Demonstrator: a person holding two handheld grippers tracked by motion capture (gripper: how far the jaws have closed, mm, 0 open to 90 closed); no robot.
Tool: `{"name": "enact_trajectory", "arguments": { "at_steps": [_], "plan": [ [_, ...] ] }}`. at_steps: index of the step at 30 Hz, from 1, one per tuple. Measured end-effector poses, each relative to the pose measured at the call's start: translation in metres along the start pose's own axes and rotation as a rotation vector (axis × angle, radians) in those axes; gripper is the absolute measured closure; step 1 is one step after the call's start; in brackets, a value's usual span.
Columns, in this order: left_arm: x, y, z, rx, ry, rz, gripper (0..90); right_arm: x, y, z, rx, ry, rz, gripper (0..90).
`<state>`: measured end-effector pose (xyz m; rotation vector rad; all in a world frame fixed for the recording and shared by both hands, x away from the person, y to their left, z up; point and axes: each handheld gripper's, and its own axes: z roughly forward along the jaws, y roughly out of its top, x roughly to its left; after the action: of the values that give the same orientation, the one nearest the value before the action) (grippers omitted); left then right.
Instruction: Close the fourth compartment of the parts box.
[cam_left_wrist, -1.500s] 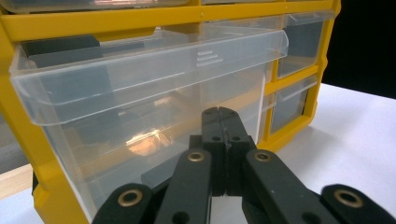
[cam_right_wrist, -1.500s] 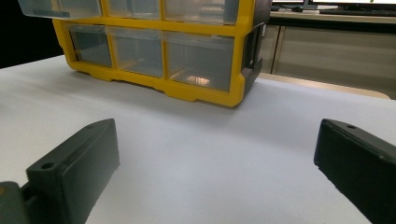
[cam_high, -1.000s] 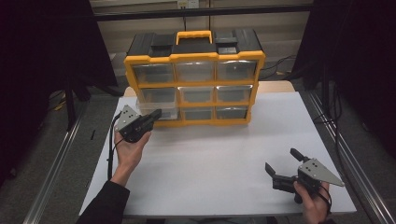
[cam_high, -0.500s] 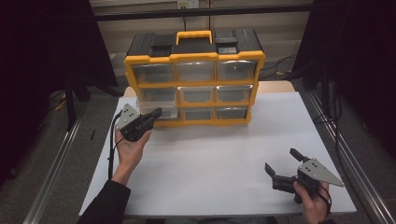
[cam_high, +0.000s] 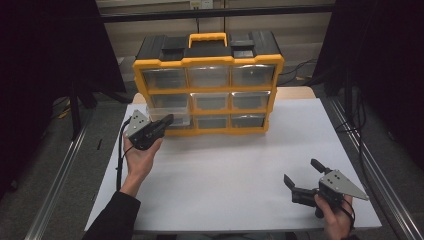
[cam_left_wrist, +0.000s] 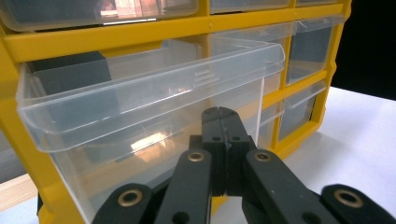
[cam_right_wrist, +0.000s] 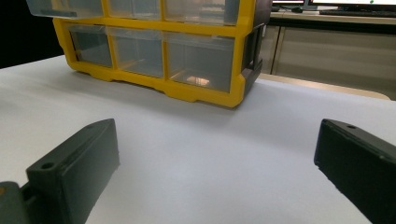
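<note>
A yellow organizer (cam_high: 207, 62) with a black top and clear drawers stands at the back of the white table (cam_high: 225, 165). One clear drawer (cam_left_wrist: 140, 84) in its left column is pulled partly out. My left gripper (cam_high: 169, 119) is held up by a hand at that drawer (cam_high: 182, 120); in the left gripper view its jaws (cam_left_wrist: 226, 116) are shut together with nothing between them, just below the drawer's front lip. Touch cannot be told. My right gripper (cam_high: 301, 171) rests low near the front right of the table, open and empty, pointing at the organizer (cam_right_wrist: 205, 93).
The white table top (cam_right_wrist: 196, 168) lies bare between the two grippers. A wooden edge (cam_high: 295, 92) shows behind the organizer at the right. Metal rails (cam_high: 372, 165) run along both sides of the table, and dark curtains hang left and right.
</note>
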<state>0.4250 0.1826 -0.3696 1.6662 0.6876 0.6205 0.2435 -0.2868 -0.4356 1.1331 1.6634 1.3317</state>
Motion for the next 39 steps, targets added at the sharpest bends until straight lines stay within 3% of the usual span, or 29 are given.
{"name": "enact_trajectory", "arguments": {
  "at_steps": [14, 17, 21, 25, 39],
  "plan": [
    [0.002, 0.000, 0.003, 0.002, 0.006, 0.002, 90.0, 0.000, 0.000, 0.000, 0.000, -0.001, 0.002, 0.0],
    [0.004, 0.002, 0.004, 0.014, 0.010, 0.018, 90.0, 0.000, 0.000, 0.000, -0.001, 0.000, 0.002, 0.0],
    [0.003, 0.003, 0.007, 0.010, 0.015, 0.003, 90.0, 0.000, 0.000, 0.000, -0.001, 0.000, 0.003, 0.0],
    [0.004, 0.004, 0.007, 0.016, 0.016, 0.020, 90.0, 0.000, 0.000, 0.000, 0.002, -0.001, 0.003, 0.0],
    [0.008, 0.006, 0.014, 0.014, 0.028, 0.002, 90.0, 0.000, 0.000, 0.000, 0.000, 0.003, 0.002, 0.0]
  ]
}}
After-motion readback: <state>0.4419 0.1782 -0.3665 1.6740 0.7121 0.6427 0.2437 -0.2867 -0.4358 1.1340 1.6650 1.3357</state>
